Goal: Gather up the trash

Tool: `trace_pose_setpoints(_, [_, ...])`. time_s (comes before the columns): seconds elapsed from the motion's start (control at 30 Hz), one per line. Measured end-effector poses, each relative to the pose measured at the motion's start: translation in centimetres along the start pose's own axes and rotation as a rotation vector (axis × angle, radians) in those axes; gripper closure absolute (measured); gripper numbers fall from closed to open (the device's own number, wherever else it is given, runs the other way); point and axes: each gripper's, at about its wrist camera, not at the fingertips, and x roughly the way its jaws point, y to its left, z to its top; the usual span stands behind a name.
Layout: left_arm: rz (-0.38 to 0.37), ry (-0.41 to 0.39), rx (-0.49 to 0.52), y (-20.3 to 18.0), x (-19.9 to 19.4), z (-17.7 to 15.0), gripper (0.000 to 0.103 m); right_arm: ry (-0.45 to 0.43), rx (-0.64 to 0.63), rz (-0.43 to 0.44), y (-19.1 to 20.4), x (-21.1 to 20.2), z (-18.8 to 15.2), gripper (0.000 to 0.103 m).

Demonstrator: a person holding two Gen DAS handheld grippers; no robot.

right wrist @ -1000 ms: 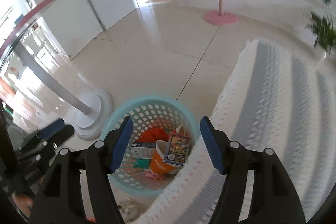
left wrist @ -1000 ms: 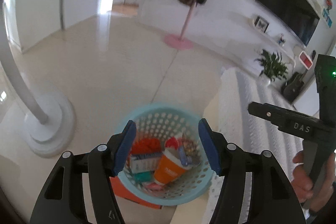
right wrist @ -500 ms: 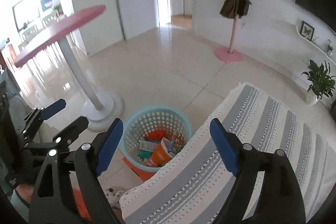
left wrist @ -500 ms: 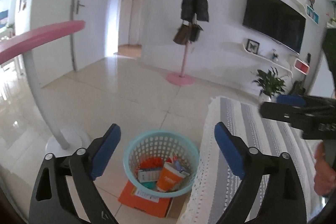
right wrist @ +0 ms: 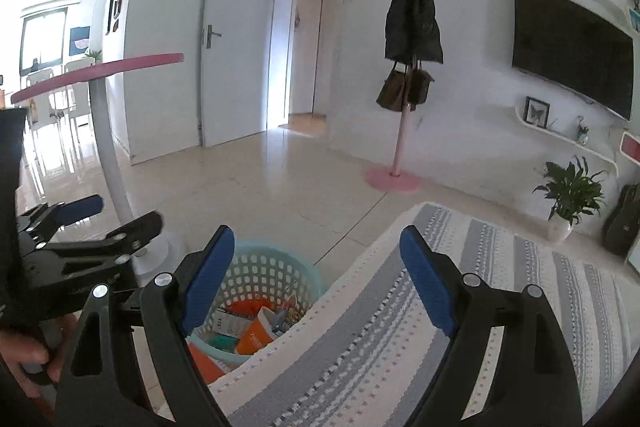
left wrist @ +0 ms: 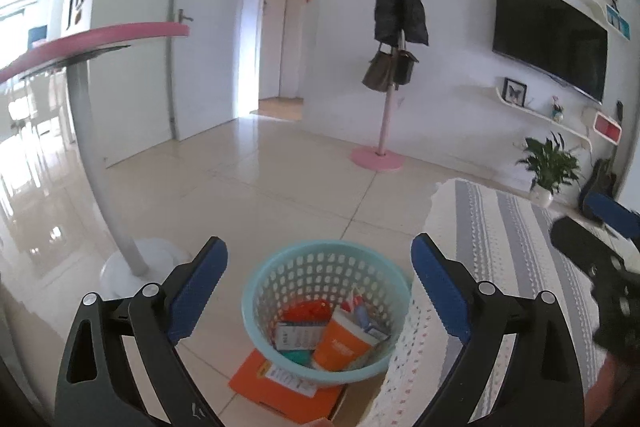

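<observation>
Sunlit living room, pale tiled floor (left wrist: 280,187): a turquoise basket (left wrist: 326,311) stands on the tiles beside a striped grey-and-white cover (right wrist: 460,327), with an orange box (left wrist: 288,387) lying flat under its near edge. Both handheld tools have pulled back and tilted up from the basket, which a second ago filled the space between their blue pads and now sits lower and smaller in both wrist views. The left gripper (left wrist: 320,291) has its jaws spread wide, having just been opening, with nothing between them. The right gripper (right wrist: 318,279) is likewise spread and empty, its jaws having opened over the same second. The collected trash lies inside the basket: an orange cup (left wrist: 340,345), a white carton (left wrist: 298,337), a red wrapper (left wrist: 308,311) and smaller packets, piled loosely below the rim. In the right wrist view the cup (right wrist: 256,333) shows over the edge of the cover. A pink-topped pedestal table (left wrist: 92,39) and a coat stand (left wrist: 396,27) rise behind. With both tools released and withdrawn, this drop appears complete; no further litter shows on the visible floor or cover.
</observation>
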Motion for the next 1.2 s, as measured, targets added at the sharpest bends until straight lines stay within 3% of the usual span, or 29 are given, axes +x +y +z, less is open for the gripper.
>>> trace_pose_setpoints(0.13, [0.025, -0.01, 0.025, -0.8, 0.5, -0.9, 0.013, -0.015, -0.01, -0.037, -0.2, -0.2, -0.3, 0.022])
trace_pose_setpoints(0.5, [0.047, -0.026, 0.026, -0.9, 0.2, -1.3, 0.012, 0.007, 0.038, -0.036, -0.9, -0.6, -0.7, 0.021])
trace_pose_setpoints(0.67, [0.014, -0.027, 0.039, -1.4, 0.0, -1.3, 0.013, 0.002, 0.066, -0.032, -1.5, -0.5, -0.6, 0.018])
trace_pose_setpoints(0.97, [0.025, -0.033, 0.031, -1.3, -0.1, -1.4, 0.013, 0.025, 0.113, -0.017, -2.8, -0.3, -0.6, 0.018])
trace_pose_setpoints(1.2, [0.021, -0.031, 0.029, -1.4, -0.1, -1.3, 0.013, 0.007, 0.087, -0.055, -2.4, -0.5, -1.0, 0.017])
